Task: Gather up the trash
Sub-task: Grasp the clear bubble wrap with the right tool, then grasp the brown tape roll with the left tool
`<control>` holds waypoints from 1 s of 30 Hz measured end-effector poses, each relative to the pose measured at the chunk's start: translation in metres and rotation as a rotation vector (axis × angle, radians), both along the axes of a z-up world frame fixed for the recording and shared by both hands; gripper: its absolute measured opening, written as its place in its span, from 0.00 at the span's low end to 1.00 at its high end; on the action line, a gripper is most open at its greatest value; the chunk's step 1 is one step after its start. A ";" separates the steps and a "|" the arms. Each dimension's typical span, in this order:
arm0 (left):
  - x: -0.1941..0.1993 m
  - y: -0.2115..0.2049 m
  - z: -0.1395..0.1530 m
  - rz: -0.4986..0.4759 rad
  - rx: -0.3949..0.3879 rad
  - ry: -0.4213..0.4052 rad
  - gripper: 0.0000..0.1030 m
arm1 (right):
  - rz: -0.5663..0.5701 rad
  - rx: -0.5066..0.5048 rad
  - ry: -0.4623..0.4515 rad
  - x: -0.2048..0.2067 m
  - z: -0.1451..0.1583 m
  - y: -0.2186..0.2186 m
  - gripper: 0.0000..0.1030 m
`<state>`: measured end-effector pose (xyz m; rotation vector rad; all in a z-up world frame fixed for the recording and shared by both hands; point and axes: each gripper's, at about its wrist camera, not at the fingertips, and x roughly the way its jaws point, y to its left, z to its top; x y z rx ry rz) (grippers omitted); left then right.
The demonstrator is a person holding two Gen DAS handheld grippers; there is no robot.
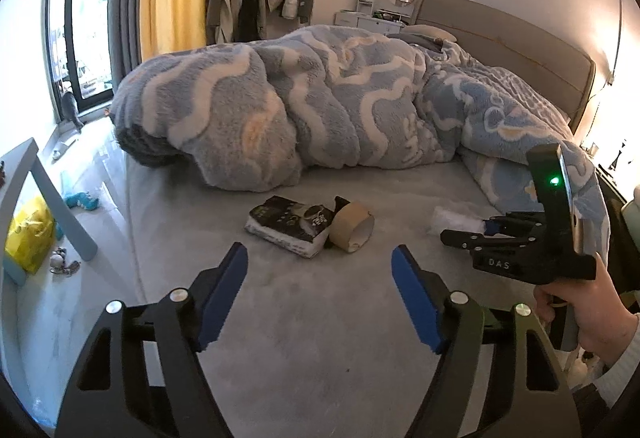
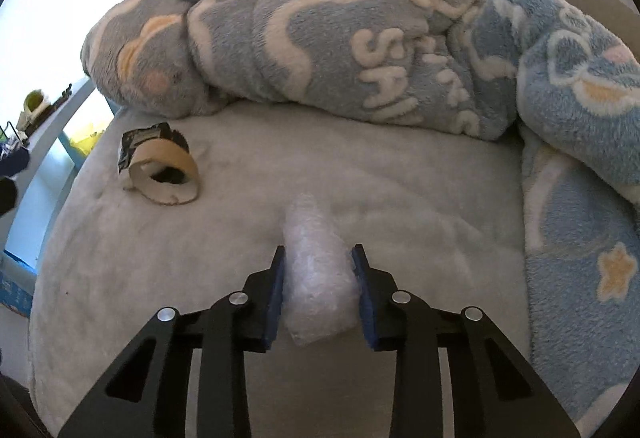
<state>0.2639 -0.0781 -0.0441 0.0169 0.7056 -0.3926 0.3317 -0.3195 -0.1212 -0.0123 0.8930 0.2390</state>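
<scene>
A roll of clear bubble wrap (image 2: 318, 266) lies on the grey bed sheet (image 2: 420, 205). My right gripper (image 2: 319, 270) is shut on it, a blue pad pressing each side. In the left wrist view the bubble wrap (image 1: 452, 218) pokes out beyond the right gripper (image 1: 486, 228). A brown tape roll (image 1: 352, 226) leans against a black-and-white packet (image 1: 290, 224) mid-bed; both show in the right wrist view, the tape roll (image 2: 168, 175) in front of the packet (image 2: 140, 141). My left gripper (image 1: 319, 258) is open and empty, above the sheet just short of the packet.
A bunched blue-and-white fleece blanket (image 1: 304, 101) covers the far half of the bed. A grey headboard (image 1: 516, 49) stands at the right. A white table leg (image 1: 52, 197), a yellow bag (image 1: 30, 234) and small toys lie on the floor to the left, by the window.
</scene>
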 end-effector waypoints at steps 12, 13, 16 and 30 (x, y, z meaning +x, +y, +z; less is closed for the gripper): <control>0.032 -0.026 -0.017 -0.110 0.020 0.001 0.58 | 0.040 0.140 -0.057 0.006 0.020 -0.027 0.30; 0.035 -0.031 -0.019 -0.122 0.026 0.005 0.56 | 0.041 0.141 -0.062 0.008 0.022 -0.030 0.30; 0.041 -0.042 -0.025 -0.149 0.051 0.014 0.54 | 0.037 0.153 -0.058 0.014 0.022 -0.037 0.30; 0.073 -0.055 -0.049 -0.189 0.068 0.068 0.32 | 0.039 0.171 -0.034 0.032 0.017 -0.049 0.30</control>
